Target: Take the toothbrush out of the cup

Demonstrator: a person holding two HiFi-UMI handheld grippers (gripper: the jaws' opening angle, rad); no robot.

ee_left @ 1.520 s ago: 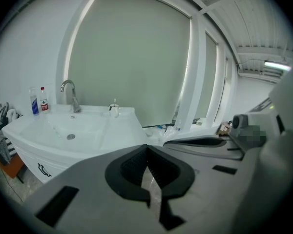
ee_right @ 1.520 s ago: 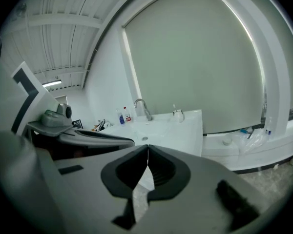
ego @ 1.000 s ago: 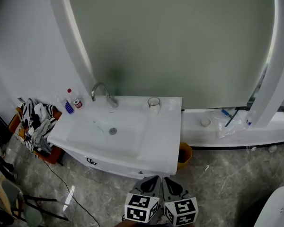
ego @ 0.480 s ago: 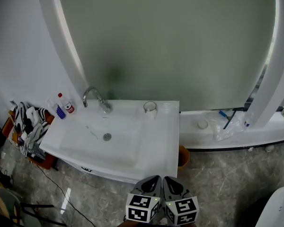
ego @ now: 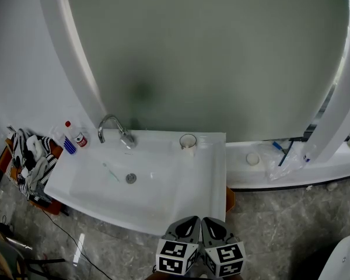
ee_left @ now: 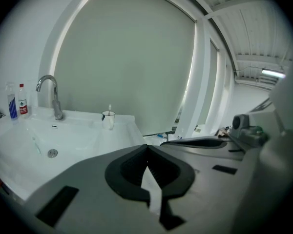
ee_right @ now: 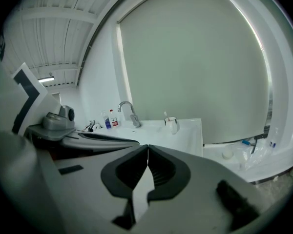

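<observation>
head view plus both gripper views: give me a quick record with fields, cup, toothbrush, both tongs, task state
cup: upright on the back rim of the sink, right of the faucet
toothbrush: standing in the cup
left tongs: shut, empty, in front of the sink
right tongs: shut, empty, beside the left tongs
task state: toothbrush not yet taken out

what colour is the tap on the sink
Shiny silver: the tap shows best in the left gripper view.
</observation>
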